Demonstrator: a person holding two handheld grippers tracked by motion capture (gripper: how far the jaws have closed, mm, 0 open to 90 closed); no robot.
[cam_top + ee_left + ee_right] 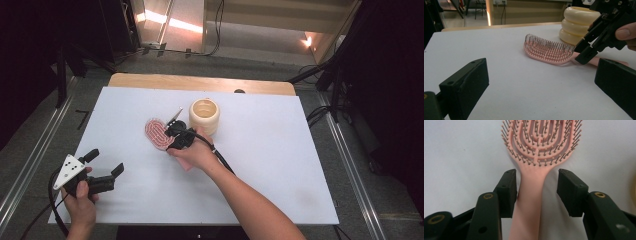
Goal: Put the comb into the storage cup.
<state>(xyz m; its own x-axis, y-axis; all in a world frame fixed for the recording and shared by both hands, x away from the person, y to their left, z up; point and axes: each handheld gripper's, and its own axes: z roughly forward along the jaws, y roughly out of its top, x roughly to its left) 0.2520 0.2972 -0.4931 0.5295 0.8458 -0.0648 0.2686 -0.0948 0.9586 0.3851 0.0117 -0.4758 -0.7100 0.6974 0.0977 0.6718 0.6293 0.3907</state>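
Your right gripper [536,192] straddles the pink hairbrush [537,150] handle, jaws parted, one touching it. Brush lies bristles-up on the desk [280,150] beside the cream ribbed cup [204,116]. Left gripper [106,167] wide open, empty. No legible writing.

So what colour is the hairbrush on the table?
The hairbrush is pink, handle and bristle bed alike; the right gripper view shows it best.

Left gripper [102,165] parked at lower left of the high view, jaws spread wide, gripped from below by the left hand [80,197]. Right gripper [176,131] up near frame centre, tipped down toward the table, jaws apart, not clamped. Right hand [195,152] wrapped round it, forearm running in from the bottom edge.
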